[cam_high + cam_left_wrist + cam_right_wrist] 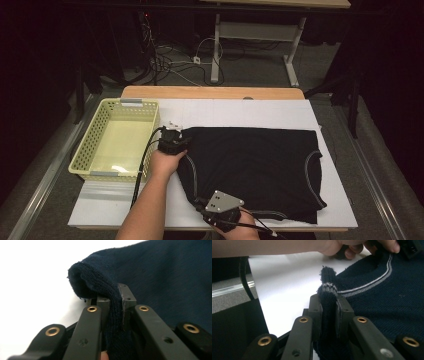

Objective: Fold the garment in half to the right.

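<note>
From above, the dark sweater (255, 170) lay flat on the white table (250, 112), a yellow basket (117, 140) to its left. My left gripper (172, 140) sat at its far-left corner, my right gripper (206, 207) at its near edge, half cut off.

My left gripper's (113, 305) camera showed knit pinched tight.

My right gripper (328, 310) clamped a grey-striped hem.

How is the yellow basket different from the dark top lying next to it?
The yellow basket is stiff, with walls full of holes; the dark top is soft knit with pale stripes. The basket has nothing in it and nobody touches it; the top is pinched by the left gripper and right gripper. Both rest on the white table.
</note>
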A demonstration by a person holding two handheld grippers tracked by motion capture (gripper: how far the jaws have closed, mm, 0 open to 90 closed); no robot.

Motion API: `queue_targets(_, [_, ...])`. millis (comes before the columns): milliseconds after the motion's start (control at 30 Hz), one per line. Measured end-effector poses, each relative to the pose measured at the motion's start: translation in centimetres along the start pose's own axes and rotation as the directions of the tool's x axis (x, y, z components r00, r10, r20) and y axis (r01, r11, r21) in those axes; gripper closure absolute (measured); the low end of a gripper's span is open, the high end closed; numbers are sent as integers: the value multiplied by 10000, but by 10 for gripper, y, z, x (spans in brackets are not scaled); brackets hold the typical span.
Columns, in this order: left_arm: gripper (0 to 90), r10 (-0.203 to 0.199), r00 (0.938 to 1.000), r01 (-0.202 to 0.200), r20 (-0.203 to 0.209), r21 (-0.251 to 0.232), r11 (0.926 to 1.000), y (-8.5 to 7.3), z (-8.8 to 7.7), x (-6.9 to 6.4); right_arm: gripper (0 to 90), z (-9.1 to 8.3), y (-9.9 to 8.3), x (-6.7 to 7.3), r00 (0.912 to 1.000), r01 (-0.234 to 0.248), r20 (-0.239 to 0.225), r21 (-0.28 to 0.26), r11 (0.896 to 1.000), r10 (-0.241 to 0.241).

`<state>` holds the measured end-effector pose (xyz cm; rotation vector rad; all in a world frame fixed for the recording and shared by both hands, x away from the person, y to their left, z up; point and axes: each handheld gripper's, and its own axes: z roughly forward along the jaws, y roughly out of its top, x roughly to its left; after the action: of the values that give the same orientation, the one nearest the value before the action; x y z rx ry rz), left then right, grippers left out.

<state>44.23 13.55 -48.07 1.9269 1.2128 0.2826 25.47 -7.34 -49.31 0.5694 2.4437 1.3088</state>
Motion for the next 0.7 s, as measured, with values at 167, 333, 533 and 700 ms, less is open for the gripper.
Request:
queue_targets(167, [806, -367, 9993, 365, -73, -254, 9990, 18, -14, -12, 790, -9, 5, -1, 9998, -185, -46, -397, 9990, 183])
queue_targets(333, [809, -451, 9959, 416, -790, -453, 9981, 33, -37, -15, 796, -22, 20, 2, 9995, -274, -197, -990, 9947, 255])
queue_targets(533, [809, -362, 9916, 278, -1239, -688, 9972, 41, -72, -14, 796, -25, 42, 15, 9986, 191, -470, -1284, 9915, -253])
queue_targets(700, [808, -190, 9899, 97, -1408, -663, 9978, 41, -86, -14, 796, -22, 51, 24, 9964, 503, -608, -1357, 9895, -590])
